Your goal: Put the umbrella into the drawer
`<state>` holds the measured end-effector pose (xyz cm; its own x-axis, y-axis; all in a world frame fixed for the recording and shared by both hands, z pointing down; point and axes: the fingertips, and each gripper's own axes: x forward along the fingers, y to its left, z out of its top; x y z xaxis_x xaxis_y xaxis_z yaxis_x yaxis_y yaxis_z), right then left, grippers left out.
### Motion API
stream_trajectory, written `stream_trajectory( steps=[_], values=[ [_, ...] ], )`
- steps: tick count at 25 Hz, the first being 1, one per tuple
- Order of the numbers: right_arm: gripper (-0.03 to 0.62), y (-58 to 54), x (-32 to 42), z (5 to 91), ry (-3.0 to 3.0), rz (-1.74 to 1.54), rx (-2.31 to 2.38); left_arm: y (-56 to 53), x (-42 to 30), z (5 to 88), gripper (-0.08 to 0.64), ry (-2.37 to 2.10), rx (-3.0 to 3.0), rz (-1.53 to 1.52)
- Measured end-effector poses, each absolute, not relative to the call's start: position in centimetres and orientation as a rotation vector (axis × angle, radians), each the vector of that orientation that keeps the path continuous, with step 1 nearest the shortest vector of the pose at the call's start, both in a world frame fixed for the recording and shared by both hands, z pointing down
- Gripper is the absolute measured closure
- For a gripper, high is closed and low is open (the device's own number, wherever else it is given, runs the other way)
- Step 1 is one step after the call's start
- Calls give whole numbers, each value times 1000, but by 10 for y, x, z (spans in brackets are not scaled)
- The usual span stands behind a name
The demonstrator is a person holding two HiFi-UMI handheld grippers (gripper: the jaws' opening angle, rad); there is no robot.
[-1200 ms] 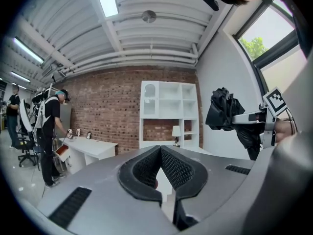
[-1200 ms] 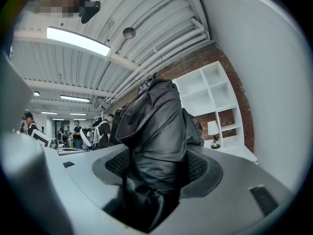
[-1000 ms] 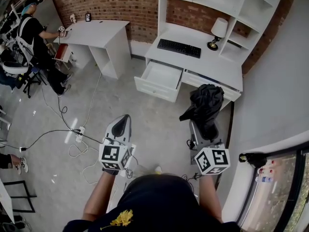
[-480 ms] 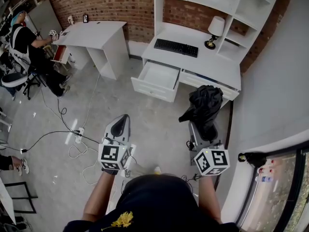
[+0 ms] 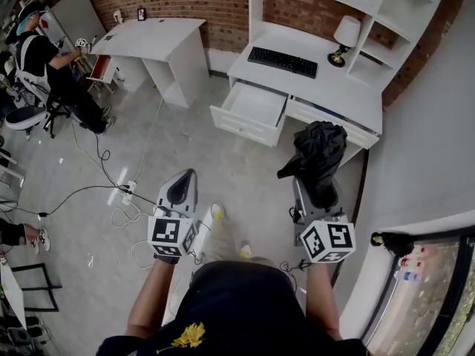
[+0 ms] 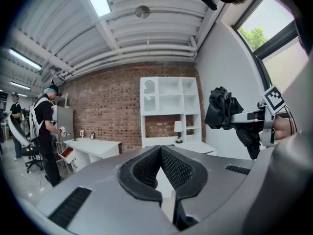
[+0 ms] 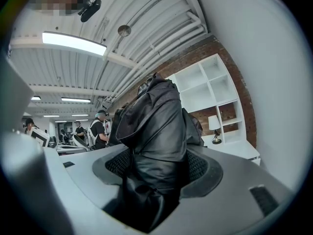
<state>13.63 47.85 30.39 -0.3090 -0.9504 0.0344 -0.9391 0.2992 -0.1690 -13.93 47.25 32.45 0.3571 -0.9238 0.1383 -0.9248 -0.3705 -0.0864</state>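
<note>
A folded black umbrella (image 5: 318,162) is clamped in my right gripper (image 5: 315,191), held in the air in front of the white desk (image 5: 326,87). In the right gripper view the umbrella (image 7: 159,141) fills the space between the pads. The desk's left drawer (image 5: 252,112) is pulled out and shows a bare white inside. My left gripper (image 5: 180,189) hangs over the floor to the left, shut with nothing in it; its pads (image 6: 146,168) meet at the tips. The umbrella (image 6: 227,114) also shows at the right in the left gripper view.
On the desk lie a black keyboard (image 5: 282,61) and a small lamp (image 5: 344,39), with white shelves (image 5: 371,6) above. A second white desk (image 5: 156,39) stands at the left, a seated person (image 5: 52,65) beside it. Cables and a power strip (image 5: 126,193) lie on the floor.
The view has shifted a little, so the desk and open drawer sit slightly lower and nearer. Both grippers keep their grip and pose; my foot has stepped forward.
</note>
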Motion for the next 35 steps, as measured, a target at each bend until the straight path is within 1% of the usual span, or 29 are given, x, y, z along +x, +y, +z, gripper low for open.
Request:
stream_trajectory(
  steps=[9,18,29,35],
  values=[
    [319,471,144,325,2455,-289,-1894,449,-122,339,545,-1673,2618,271],
    [319,414,167,335,2434,-329,-2042,368,-119,342,545,-1623,2627,273],
    [319,314,137,313,2410,-323,-2052,250,-125,331,545,-1534,2687,265],
    [319,262,107,302,2416,-276,-2049,193,-148,328,545,-1527,2695,241]
  ],
)
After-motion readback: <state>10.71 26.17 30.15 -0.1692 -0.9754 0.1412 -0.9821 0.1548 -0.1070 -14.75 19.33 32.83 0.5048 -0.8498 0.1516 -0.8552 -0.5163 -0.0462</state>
